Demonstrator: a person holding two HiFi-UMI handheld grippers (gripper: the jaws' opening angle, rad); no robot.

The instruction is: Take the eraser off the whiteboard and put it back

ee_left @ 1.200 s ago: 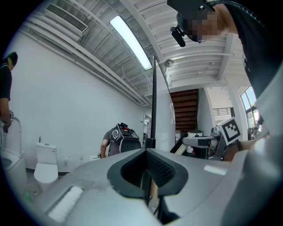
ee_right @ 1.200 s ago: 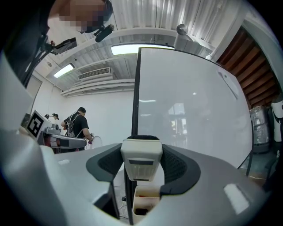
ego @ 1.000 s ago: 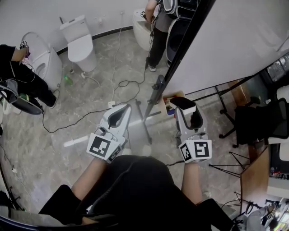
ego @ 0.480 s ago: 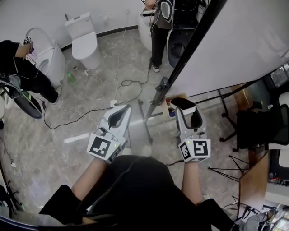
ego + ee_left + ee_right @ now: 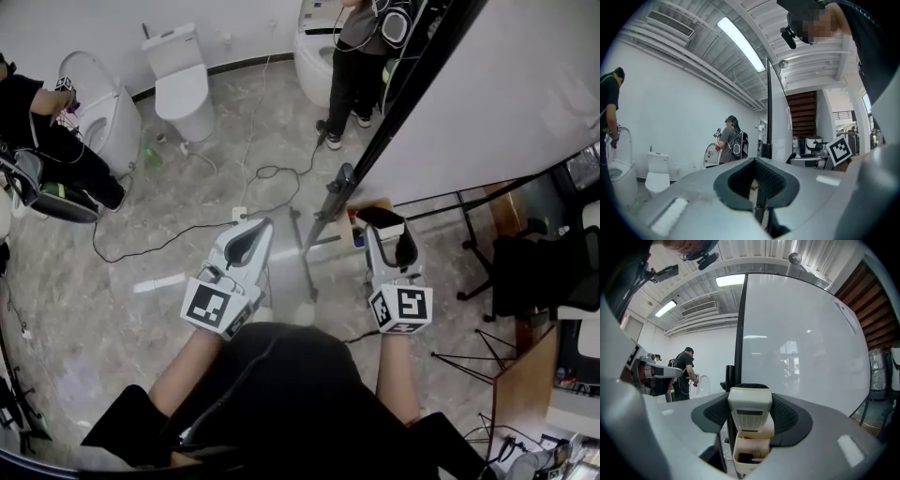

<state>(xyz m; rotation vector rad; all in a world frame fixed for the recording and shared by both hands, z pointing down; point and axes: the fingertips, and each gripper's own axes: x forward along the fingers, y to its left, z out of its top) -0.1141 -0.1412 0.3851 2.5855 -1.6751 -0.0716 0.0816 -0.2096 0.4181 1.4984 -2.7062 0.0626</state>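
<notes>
1. Far left, toilets [image 5: 180, 80] line the wall and a black cable [image 5: 187, 234] loops over the floor. None of it bears on the job.
2. The left tongs [image 5: 251, 230] are pressed together on nothing. In the left gripper view the pads meet, and only the stand shows through the gap behind them. They are held level and off to the side, probably because this job needs just one hand.
3. The whiteboard's stand post [image 5: 323, 202] rises between the two hands, carrying the board's dark frame edge.
4. The right tongs [image 5: 384, 232] are pinching the eraser [image 5: 380, 217] across its pale plastic body. They stand wide because that body is wide. The dark felt lies on the side away from the gripper camera, which suits pressing it flat onto the board.
5. In the right gripper view a cream holder box [image 5: 751, 453] sits just below the eraser, with something small and dark inside. It is mounted low on the stand.
6. The whiteboard [image 5: 525, 84] is blank. The eraser is off it, carried in front of its face near the framed edge, and whether it touches I cannot tell. Taking it off looks done, and returning it remains.
7. Far right, a black office chair [image 5: 539, 258] stands behind the board.
</notes>
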